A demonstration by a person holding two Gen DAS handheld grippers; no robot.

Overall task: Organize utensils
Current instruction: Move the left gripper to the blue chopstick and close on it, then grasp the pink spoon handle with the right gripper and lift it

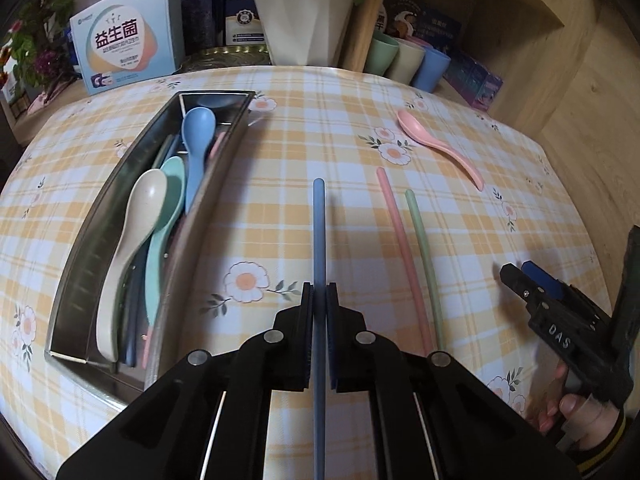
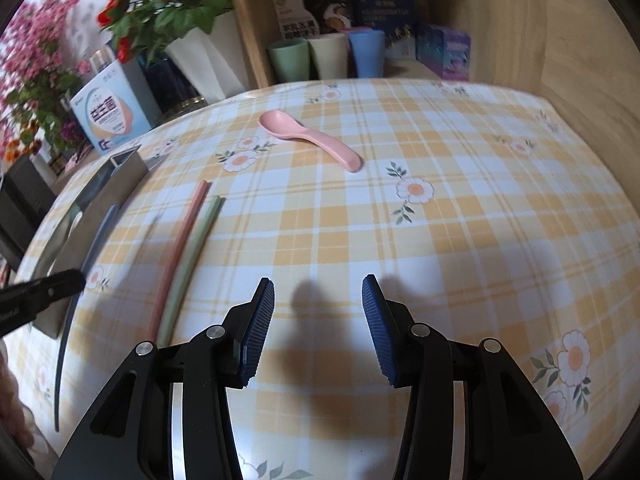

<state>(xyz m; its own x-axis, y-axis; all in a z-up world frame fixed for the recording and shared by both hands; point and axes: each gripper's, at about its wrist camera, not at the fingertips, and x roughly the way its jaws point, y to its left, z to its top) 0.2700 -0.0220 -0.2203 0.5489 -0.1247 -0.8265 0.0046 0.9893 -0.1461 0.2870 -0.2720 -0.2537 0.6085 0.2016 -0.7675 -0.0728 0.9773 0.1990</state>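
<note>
1. Fingers of the left gripper (image 1: 319, 292) are clenched on a blue chopstick (image 1: 319, 240), which runs straight out between the pads and is lifted off the checked tablecloth (image 1: 320, 120).
2. Left of it sits a long metal tray (image 1: 80, 248) holding three spoons — a cream spoon (image 1: 132, 240), a mint spoon (image 1: 166, 216) and a blue spoon (image 1: 196, 148) — with other thin sticks beneath them, too hidden to count.
3. On the cloth to the right lie a pink chopstick (image 1: 400, 248) and a green chopstick (image 1: 424, 256), side by side and just apart.
4. Farther back, a pink spoon (image 2: 308, 138) lies alone on the cloth, well apart from the tray.
5. The right gripper (image 2: 318, 300) hangs over bare cloth with its fingers released — nothing between the blue pads (image 2: 260, 320).
6. A hand (image 1: 576, 412) grips the right gripper's handle at the edge of the left view.
7. Three cups (image 2: 328, 58) stand on a shelf behind the table.
</note>
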